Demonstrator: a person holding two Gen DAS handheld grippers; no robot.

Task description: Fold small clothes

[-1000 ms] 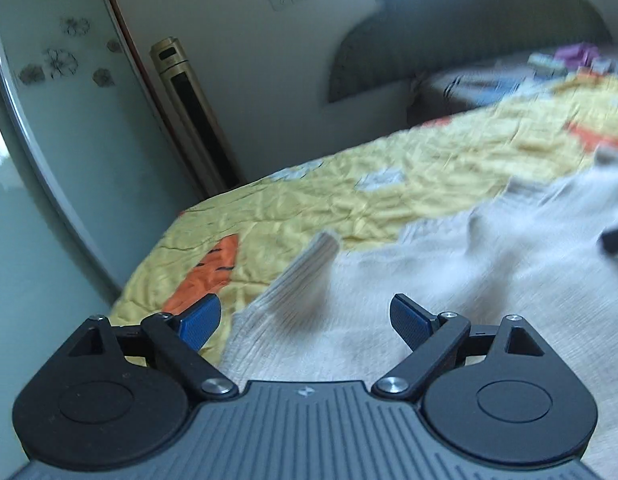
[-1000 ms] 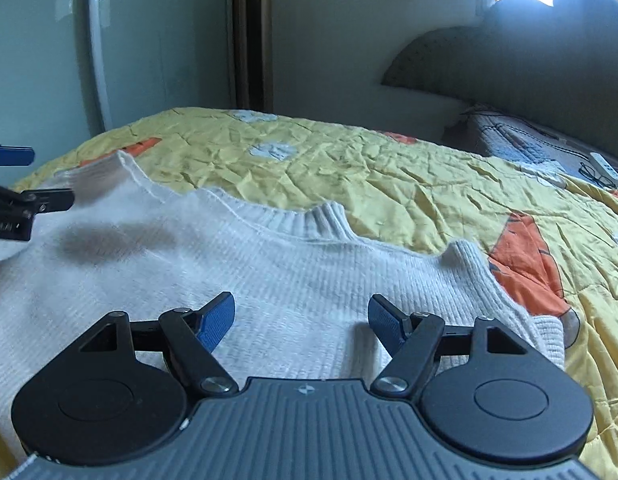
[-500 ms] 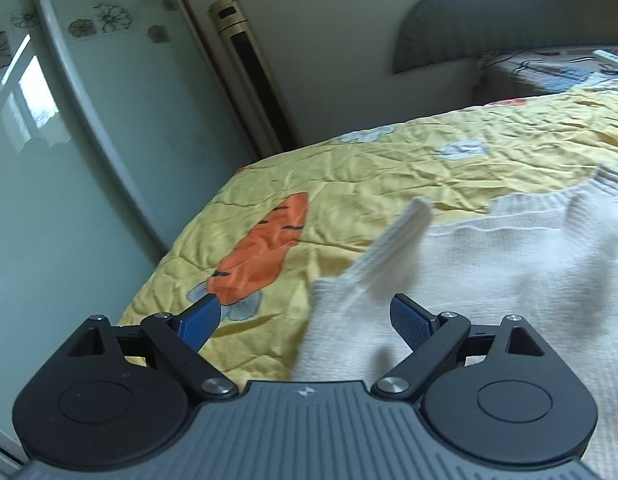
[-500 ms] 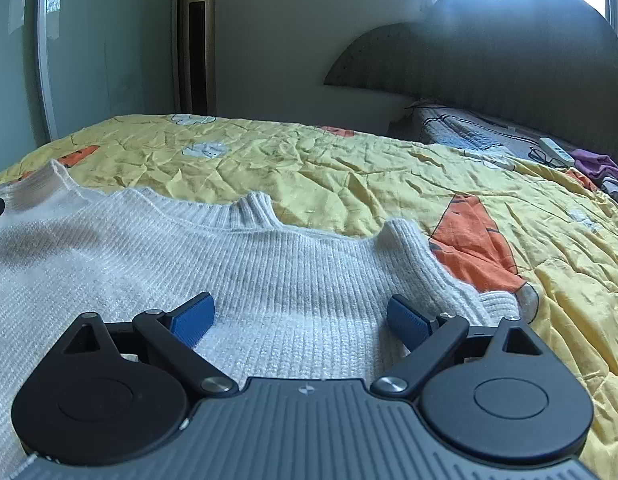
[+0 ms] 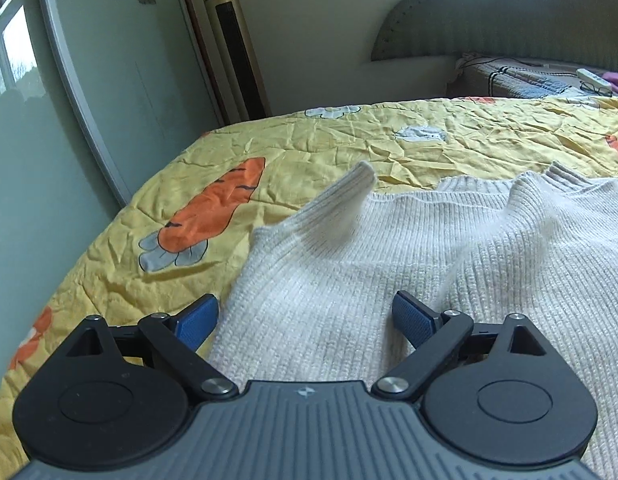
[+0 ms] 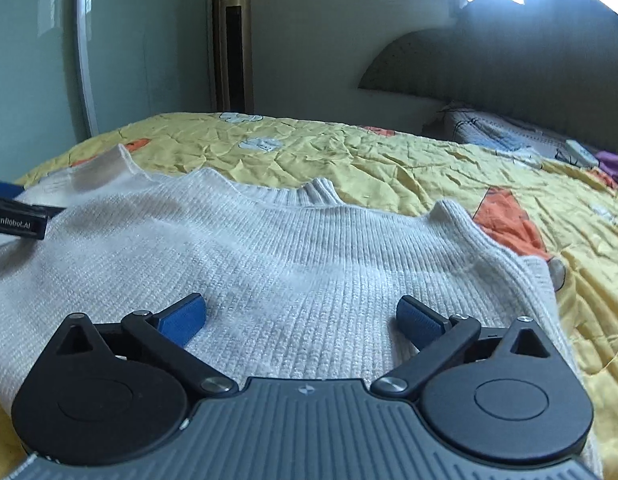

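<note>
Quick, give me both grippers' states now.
Left gripper: open, holding nothing, over the sweater.
Right gripper: jaws opening, nothing gripped, sweater below.

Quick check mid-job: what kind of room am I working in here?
A bedroom, most likely. The white knit sweater lies on a bed with a yellow carrot-print quilt, a padded headboard stands behind it, and glass sliding doors look like a wardrobe.

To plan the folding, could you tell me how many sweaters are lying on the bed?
1: the white knit sweater spread on the yellow bedspread, close to the camera; more could lie outside the frame.
</note>
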